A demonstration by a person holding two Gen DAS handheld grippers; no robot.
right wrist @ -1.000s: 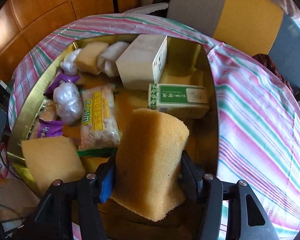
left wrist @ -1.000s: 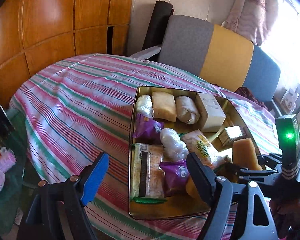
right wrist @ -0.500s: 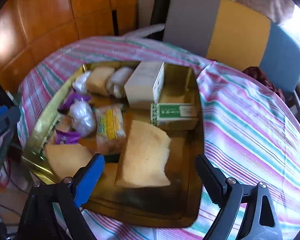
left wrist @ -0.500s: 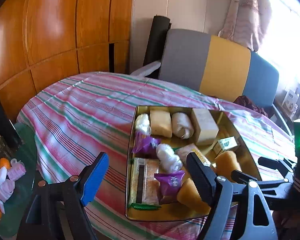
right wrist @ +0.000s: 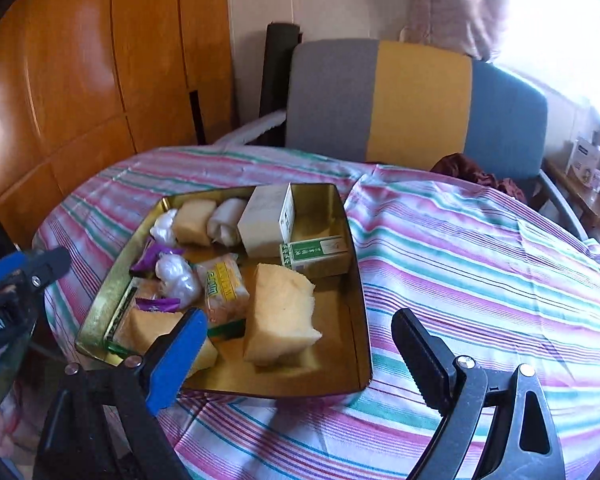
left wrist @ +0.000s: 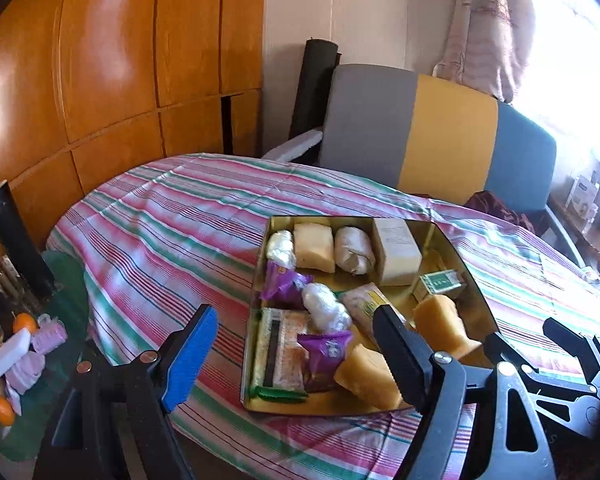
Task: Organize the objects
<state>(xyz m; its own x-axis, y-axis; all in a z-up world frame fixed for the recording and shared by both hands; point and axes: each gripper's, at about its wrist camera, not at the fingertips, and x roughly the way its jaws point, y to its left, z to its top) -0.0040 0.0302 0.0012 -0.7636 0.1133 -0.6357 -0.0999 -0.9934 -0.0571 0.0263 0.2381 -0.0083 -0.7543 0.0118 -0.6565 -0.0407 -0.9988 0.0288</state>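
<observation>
So at this point my right gripper (right wrist: 300, 350) had just been opening its jaws, and they stood wide with nothing between them. The yellow sponge block (right wrist: 278, 316) sat free in the gold tin tray (right wrist: 352, 280), toward its near right side, just in front of the small green box (right wrist: 316, 254). A second sponge (right wrist: 156, 330) lay at the near left corner of the tray, partly hidden behind my blue finger pad (right wrist: 176, 360).

My left gripper (left wrist: 290, 354) was gaping wide too, gripping nothing, hanging over the near edge of the striped tablecloth (left wrist: 172, 240). From that camera I could see the rest of the tray's load: a white carton (left wrist: 396, 250) at the back, two purple wrappers (left wrist: 282, 284), a couple of clear-wrapped bundles and a flat cracker pack (left wrist: 280, 354) along the left wall. The right gripper's black frame poked in at the right edge of that view, beside the tray.

Behind the table stood a grey, yellow and blue chair (right wrist: 416, 108).
</observation>
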